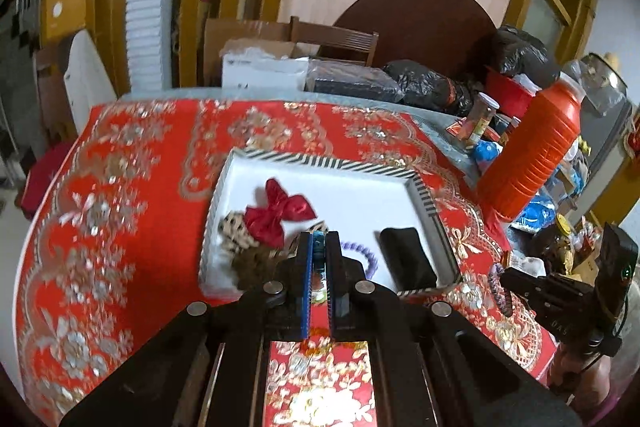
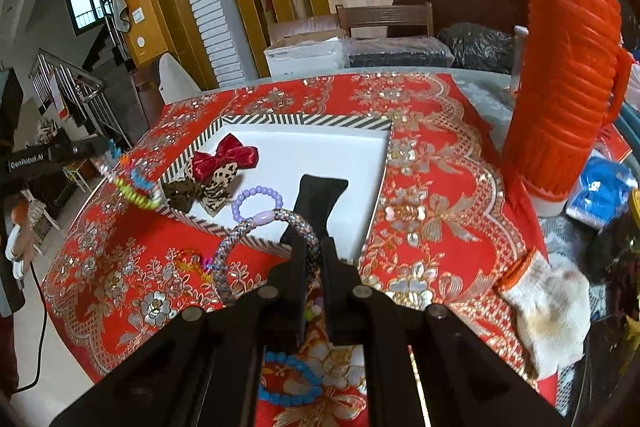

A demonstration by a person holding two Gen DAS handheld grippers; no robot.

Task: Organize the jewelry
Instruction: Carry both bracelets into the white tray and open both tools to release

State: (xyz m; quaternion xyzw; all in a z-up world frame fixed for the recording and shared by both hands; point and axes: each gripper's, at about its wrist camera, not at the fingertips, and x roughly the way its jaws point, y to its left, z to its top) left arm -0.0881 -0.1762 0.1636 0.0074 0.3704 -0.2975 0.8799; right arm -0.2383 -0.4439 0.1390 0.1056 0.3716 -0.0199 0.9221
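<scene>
Tray (image 2: 224, 125) on the table's cloth (image 2: 432, 187), flask (image 2: 568, 67) to its right.
In the tray: bows (image 2: 218, 171) at left, bead ring (image 2: 256, 203) near, pouch (image 2: 320, 199) right of it. Another bead ring (image 2: 288, 379) lies on the cloth, nearer than the tray.
</scene>
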